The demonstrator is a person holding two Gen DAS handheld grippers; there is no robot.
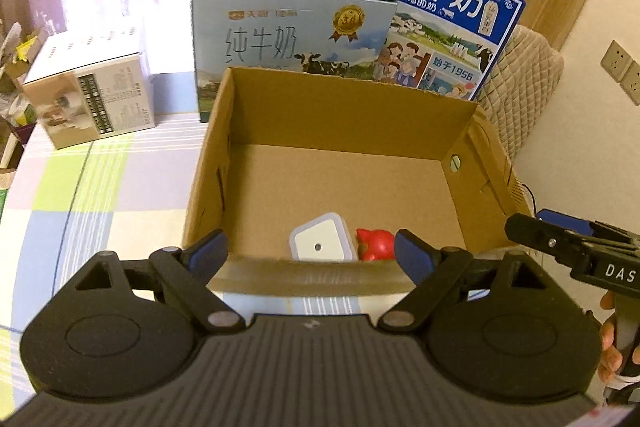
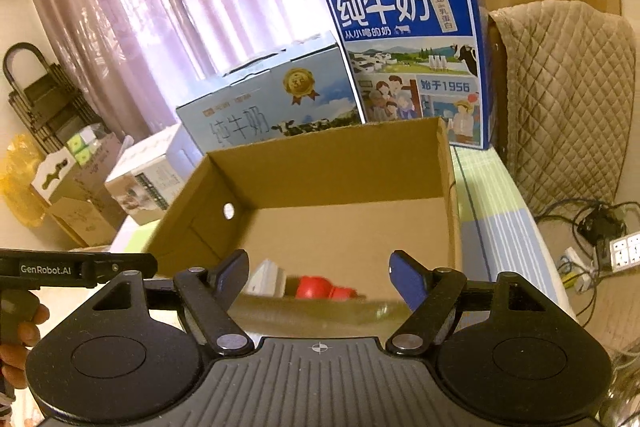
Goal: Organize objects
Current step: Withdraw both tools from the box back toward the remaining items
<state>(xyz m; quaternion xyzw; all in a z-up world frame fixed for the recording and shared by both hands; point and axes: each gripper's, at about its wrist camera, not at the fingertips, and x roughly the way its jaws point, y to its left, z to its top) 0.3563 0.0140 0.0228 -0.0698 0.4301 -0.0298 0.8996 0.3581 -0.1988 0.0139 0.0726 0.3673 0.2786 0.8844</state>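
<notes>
Blue milk carton reads "纯牛奶", "始于1956"; left gripper marked "GenRobot.AI".

An open cardboard box stands on the worktop. In the box, close to its near wall, a small container lies left of a toy; they seem to touch. Behind the box stand two milk cartons: the low carton to the left, the tall carton to the right. A third box sits well apart on the left.
</notes>
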